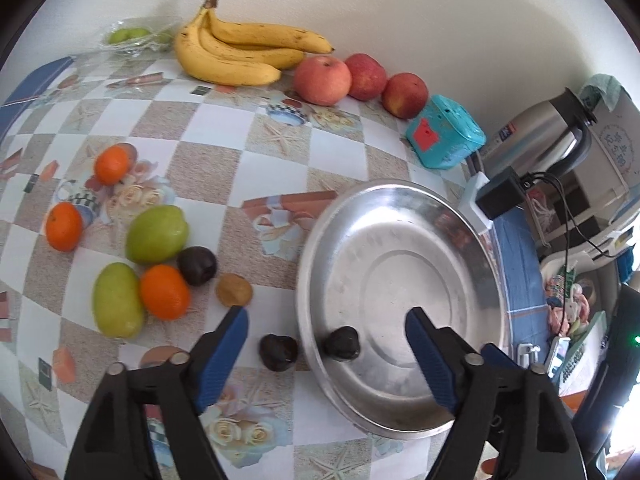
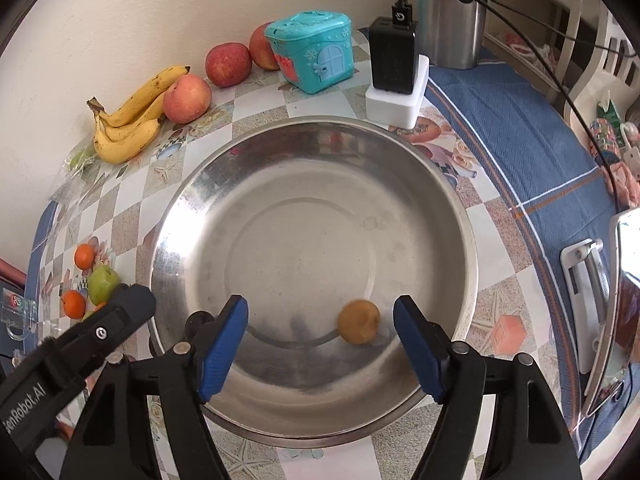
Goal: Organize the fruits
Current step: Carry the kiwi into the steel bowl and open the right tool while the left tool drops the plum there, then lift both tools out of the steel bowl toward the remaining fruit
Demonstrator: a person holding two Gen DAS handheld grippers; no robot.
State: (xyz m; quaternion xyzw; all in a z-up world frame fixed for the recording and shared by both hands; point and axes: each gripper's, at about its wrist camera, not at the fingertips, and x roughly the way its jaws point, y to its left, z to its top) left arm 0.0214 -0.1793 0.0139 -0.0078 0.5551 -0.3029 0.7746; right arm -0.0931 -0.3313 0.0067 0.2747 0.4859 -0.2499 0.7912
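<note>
A wide, shallow stainless-steel basin [image 2: 312, 208] with a scuffed, dull-shining floor sits on the checkered, glossy printed tablecloth [image 1: 224, 152]. The right gripper [image 2: 320, 316] hangs over the basin's 6 o'clock edge, its ribbed blue pads [image 2: 224, 344] spread wide and pressing on nothing; a small round tan fruit [image 2: 359, 322] with a matte, rough skin lies loose on the metal between them, nearer the right-hand pad.

The left gripper [image 1: 326, 328] straddles the basin's rim at about 8 o'clock, jaws wide and empty. Between them lie two small, dark, glossy fruits — one [image 1: 341, 343] inside the basin [image 1: 400, 264], the other [image 1: 278, 352] just outside on the cloth.

Beyond the rim at 9 o'clock waits a loose cluster: two smooth green oval mangoes [image 1: 157, 234], three dimpled orange tangerines [image 1: 164, 292], a dark round plum [image 1: 197, 266] and another tan fruit [image 1: 234, 290]. Against the wall at 11 o'clock lie a bunch of speckled yellow bananas [image 1: 240, 50] and three red apples [image 1: 323, 80] in a row — beside them a turquoise plastic house-shaped box [image 1: 444, 136].
</note>
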